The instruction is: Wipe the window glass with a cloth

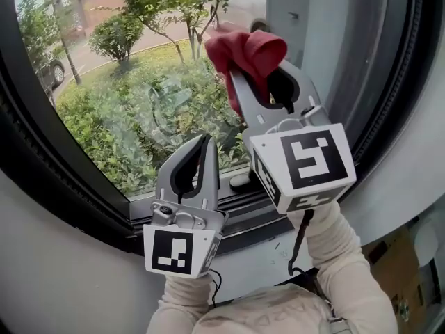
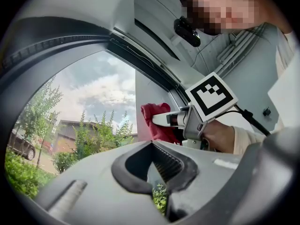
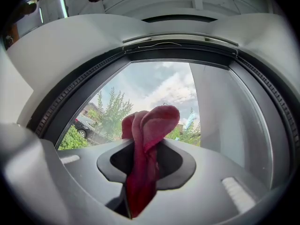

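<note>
Outside it's all shrubs (image 1: 118, 138) through the window glass (image 1: 139, 82). The red cloth (image 1: 247, 51) sits up near the pane's right edge, pinched by a thin fold in the right gripper (image 1: 240, 72). My guess is drag could tug it loose or let bare tips scrape. The left gripper (image 1: 206, 139), tongs pressed together on nothing, idles by the bottom frame (image 1: 69, 186).

Lower end of cloth (image 3: 154, 121) hidden inside right tool (image 3: 146, 146), parked car (image 3: 86, 124) cut by window frame (image 3: 70, 95)
</note>
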`<state>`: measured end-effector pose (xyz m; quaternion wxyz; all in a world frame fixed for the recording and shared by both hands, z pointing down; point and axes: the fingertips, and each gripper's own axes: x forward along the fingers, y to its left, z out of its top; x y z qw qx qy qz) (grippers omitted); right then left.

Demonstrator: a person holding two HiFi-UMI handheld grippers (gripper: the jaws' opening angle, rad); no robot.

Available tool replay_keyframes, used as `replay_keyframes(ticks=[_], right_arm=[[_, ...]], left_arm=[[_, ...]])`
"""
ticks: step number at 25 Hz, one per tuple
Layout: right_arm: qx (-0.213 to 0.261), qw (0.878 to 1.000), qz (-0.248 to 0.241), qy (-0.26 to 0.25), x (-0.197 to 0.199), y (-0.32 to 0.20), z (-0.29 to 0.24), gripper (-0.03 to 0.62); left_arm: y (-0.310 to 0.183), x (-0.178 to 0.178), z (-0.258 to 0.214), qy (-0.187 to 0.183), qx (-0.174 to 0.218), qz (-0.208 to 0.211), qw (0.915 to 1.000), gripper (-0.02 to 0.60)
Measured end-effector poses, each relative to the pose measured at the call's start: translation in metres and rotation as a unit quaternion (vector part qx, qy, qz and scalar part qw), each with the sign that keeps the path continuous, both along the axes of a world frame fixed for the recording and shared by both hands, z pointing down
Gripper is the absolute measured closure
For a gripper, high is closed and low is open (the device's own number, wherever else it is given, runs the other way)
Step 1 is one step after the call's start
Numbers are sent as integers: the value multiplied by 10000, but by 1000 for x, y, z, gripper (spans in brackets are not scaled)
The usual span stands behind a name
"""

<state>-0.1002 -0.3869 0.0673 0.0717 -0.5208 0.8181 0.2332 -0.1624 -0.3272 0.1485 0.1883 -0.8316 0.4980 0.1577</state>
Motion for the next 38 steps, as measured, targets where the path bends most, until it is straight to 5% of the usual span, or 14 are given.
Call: replay_keyframes(ticks=[20,38], right_arm=[[-98,9939,1029,-378,205,-50,-10,464],[-302,9934,919,-613,189,-42,46,468]], left_arm=[[-12,120,-15,-221,115,201,9995,581],[-9,115,-6,-343,19,102,9994,581]])
